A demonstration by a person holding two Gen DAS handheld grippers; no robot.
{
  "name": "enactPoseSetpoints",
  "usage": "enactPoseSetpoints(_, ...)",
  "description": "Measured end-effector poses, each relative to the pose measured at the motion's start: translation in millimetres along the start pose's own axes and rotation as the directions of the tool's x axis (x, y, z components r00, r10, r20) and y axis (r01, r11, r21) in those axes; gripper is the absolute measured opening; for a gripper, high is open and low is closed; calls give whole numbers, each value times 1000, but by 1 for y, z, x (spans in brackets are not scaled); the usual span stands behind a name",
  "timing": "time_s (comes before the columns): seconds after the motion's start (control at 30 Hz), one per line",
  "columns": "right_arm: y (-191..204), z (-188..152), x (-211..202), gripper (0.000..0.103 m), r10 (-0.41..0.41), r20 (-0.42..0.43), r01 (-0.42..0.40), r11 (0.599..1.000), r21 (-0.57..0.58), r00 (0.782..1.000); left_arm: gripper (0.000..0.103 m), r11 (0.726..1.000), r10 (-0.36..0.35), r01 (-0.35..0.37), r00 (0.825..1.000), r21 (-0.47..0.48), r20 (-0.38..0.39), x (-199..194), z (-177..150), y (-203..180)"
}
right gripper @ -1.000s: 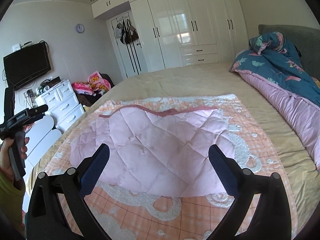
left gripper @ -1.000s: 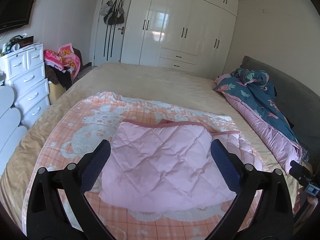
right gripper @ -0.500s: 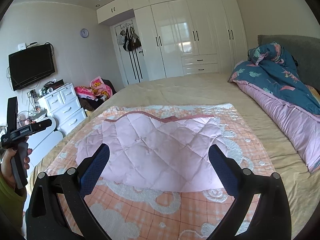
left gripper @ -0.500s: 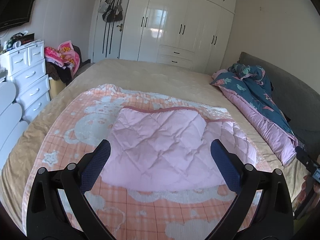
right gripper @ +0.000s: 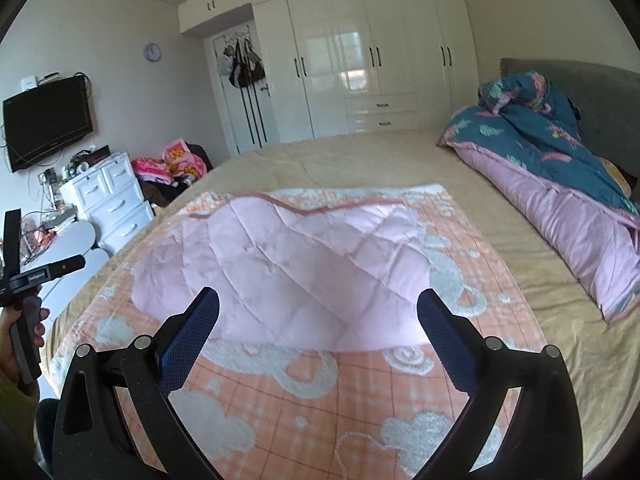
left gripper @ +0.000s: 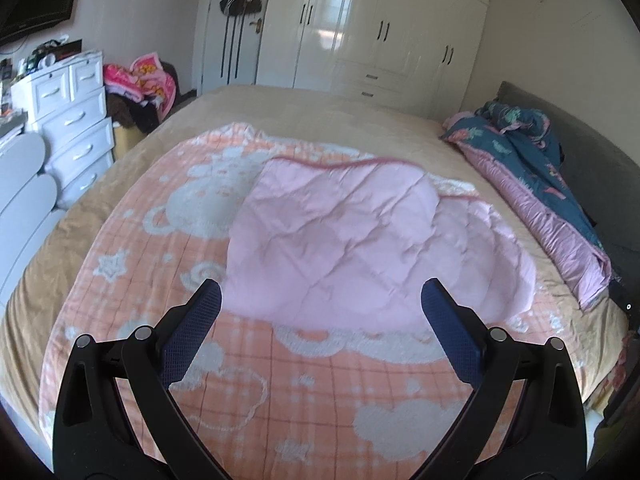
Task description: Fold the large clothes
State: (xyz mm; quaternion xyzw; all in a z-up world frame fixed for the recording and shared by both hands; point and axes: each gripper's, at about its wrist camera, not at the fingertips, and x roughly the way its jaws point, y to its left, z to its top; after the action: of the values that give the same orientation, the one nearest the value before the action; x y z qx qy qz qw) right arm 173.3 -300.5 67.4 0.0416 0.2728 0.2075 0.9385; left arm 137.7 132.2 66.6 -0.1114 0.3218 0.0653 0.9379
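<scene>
A wide bed with a beige cover fills the room. On the bed lies an orange blanket with white figures. A blue and pink duvet is heaped along the bed's right side. Behind the bed stands a white wardrobe. Left of the bed are white drawers and a television.

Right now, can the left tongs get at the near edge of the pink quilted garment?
Probably yes. The left tongs are open and empty, and only bare orange blanket lies between them and the near edge of the pink quilted garment. Nothing blocks the way.
</scene>
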Motion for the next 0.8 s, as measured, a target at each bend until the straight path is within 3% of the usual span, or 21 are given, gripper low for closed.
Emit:
enactPoseSetpoints(0.5,-33,-31,53,99,-59,-126,66,996,52,990,94,996,62,-69,989,-55,-133,52,-31,35)
enactPoseSetpoints(0.8,-52,-28,103,99,-76,-208,90,994,61,975,94,992,80,-95,980,-79,-184,90,-22,48)
